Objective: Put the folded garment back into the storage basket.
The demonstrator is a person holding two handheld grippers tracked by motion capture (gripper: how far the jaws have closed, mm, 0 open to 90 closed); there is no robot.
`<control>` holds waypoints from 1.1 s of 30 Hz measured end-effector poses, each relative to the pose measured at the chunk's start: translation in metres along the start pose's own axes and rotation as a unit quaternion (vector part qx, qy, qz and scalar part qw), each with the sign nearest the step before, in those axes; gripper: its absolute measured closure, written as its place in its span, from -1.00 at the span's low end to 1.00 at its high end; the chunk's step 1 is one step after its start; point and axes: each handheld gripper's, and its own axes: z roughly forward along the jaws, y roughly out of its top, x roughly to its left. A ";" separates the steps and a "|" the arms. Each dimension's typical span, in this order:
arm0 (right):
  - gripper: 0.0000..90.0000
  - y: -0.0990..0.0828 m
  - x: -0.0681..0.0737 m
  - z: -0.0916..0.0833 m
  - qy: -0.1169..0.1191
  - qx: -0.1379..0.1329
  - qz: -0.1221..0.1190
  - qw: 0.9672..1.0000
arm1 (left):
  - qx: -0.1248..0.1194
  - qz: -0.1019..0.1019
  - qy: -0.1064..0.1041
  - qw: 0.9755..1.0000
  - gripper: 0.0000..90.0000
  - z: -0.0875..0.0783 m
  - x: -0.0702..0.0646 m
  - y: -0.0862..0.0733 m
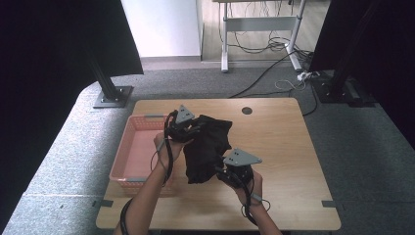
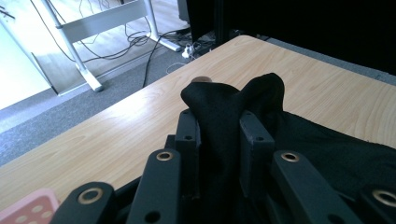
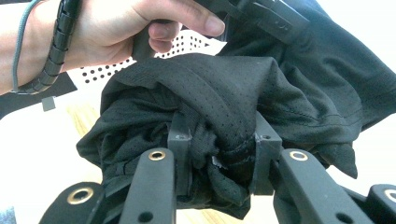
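You are holding the black garment (image 1: 208, 147) between both tongs: left gripper (image 2: 219, 135) and right gripper (image 3: 219, 154) are each pinching its fabric. Judging by the pink basket (image 1: 128, 147) just beside it, you are probably folding or binning it next.

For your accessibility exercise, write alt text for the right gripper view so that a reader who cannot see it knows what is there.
A gripper's two black jaws pinch a bunched fold of black mesh cloth that hangs in a crumpled mass. Behind it, a hand holds the other gripper, which grasps the cloth's upper edge, in front of a pink perforated basket.
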 end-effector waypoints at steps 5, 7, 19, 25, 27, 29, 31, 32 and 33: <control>0.51 0.002 0.002 0.005 0.002 0.000 -0.001 1.000 | -0.001 0.000 0.004 1.000 0.60 -0.004 0.004 -0.001; 0.51 0.003 0.003 0.007 0.003 -0.001 -0.001 1.000 | -0.001 -0.002 0.005 1.000 0.60 -0.006 0.006 -0.002; 0.51 0.010 0.008 0.014 0.006 -0.003 -0.005 1.000 | -0.007 -0.003 0.013 1.000 0.60 -0.014 0.012 -0.003; 0.51 0.013 0.011 0.019 0.010 -0.003 -0.007 1.000 | -0.007 -0.002 0.017 1.000 0.60 -0.018 0.015 -0.004; 0.51 0.014 0.011 0.021 0.011 -0.004 -0.007 1.000 | -0.008 -0.004 0.020 1.000 0.60 -0.020 0.017 -0.004; 0.51 0.016 0.012 0.022 0.012 -0.005 -0.009 1.000 | -0.007 -0.003 0.022 1.000 0.60 -0.022 0.019 -0.004; 0.51 0.017 0.013 0.024 0.013 -0.005 -0.009 1.000 | -0.009 -0.004 0.024 1.000 0.60 -0.024 0.021 -0.004; 0.51 0.018 0.013 0.025 0.014 -0.006 -0.010 1.000 | -0.009 -0.004 0.024 1.000 0.60 -0.024 0.021 -0.004; 0.51 0.018 0.013 0.025 0.014 -0.006 -0.010 1.000 | -0.008 -0.004 0.024 1.000 0.60 -0.026 0.022 -0.004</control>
